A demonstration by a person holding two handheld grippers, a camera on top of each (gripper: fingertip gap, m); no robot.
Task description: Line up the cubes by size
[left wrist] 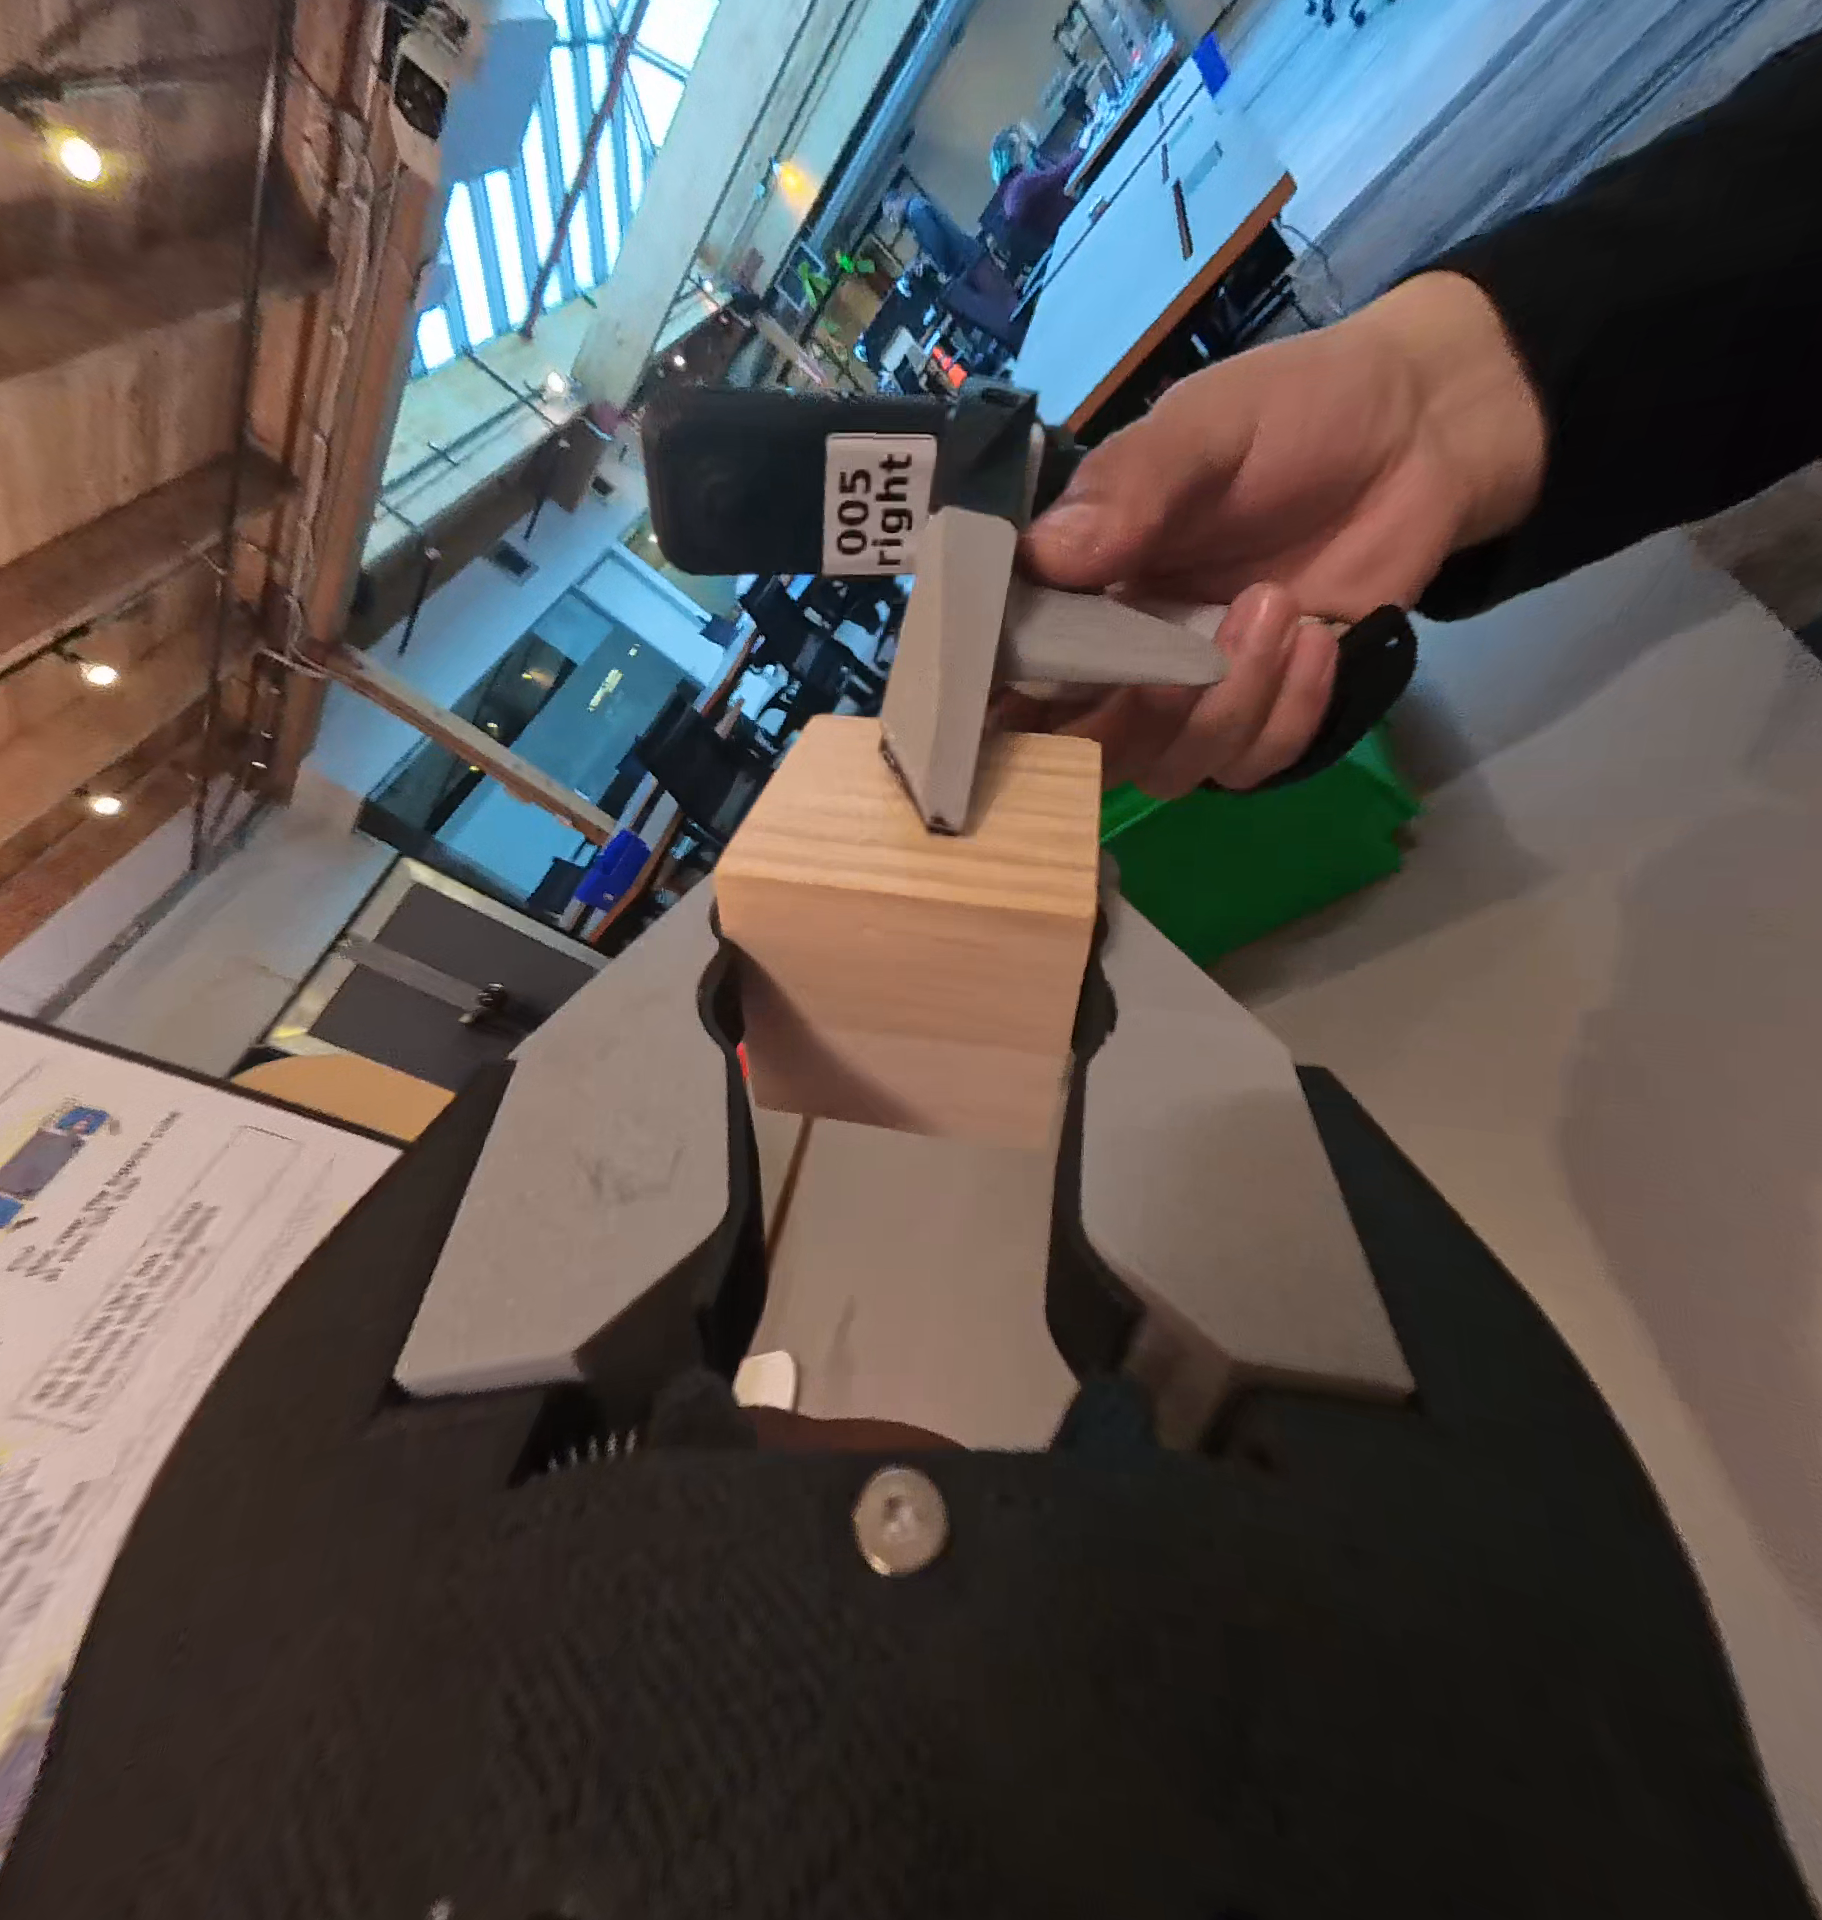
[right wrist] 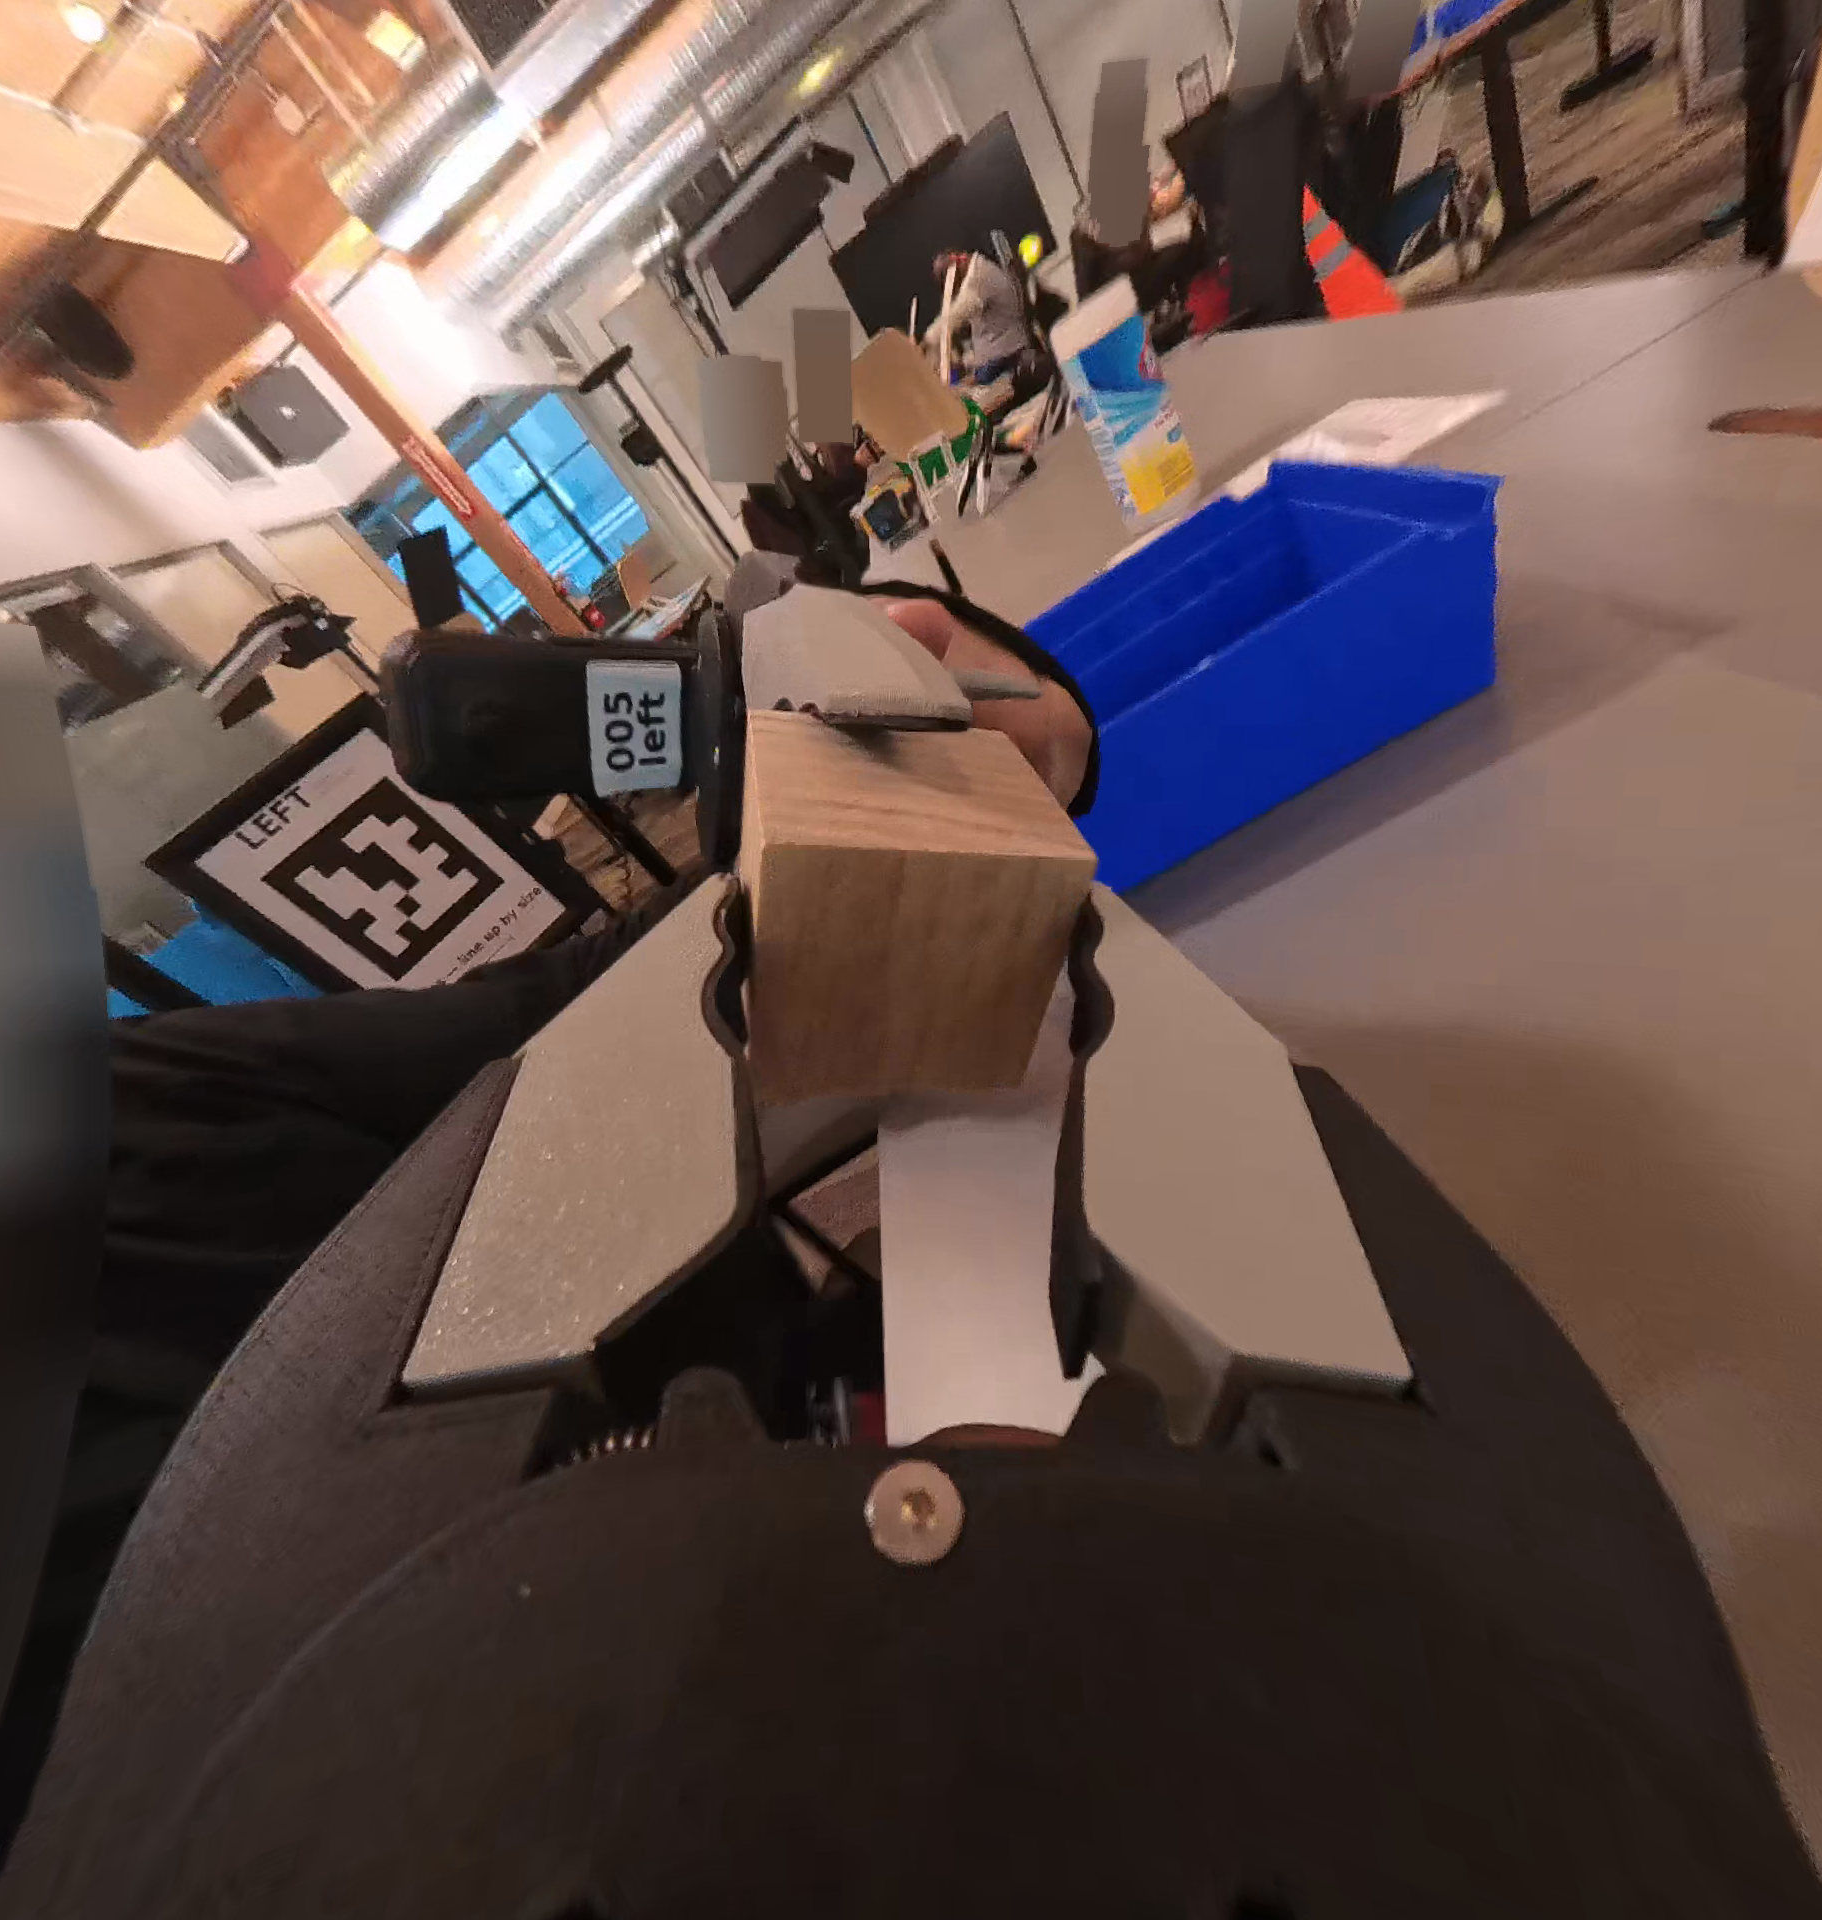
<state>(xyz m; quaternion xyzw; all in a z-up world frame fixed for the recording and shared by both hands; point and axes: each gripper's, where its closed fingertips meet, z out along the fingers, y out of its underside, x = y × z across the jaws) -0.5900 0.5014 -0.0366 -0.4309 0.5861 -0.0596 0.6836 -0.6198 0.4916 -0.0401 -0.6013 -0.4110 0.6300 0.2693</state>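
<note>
— What's biggest in sight from where you stand?

— The grey table (right wrist: pixel 1509 1039), running across the right of both views. On it, upper right of the right wrist view, a blue bin (right wrist: pixel 1302 665); a green bin (left wrist: pixel 1271 873) sits right of centre in the left wrist view.

— And the cube?

— One wooden cube (left wrist: pixel 917 935), mid-frame in both views and lifted clear of the table. Both tools pinch it at once: the left gripper (left wrist: pixel 907 966) is pressed onto two of its sides, and the right gripper (right wrist: pixel 912 935) bites across it from the other way (its finger lies over the top face in the left view).

— Why both?

— I'd guess a hand-over, or turning it before it's set in the row. No other cubes show, so I can't tell where its place is.
</note>
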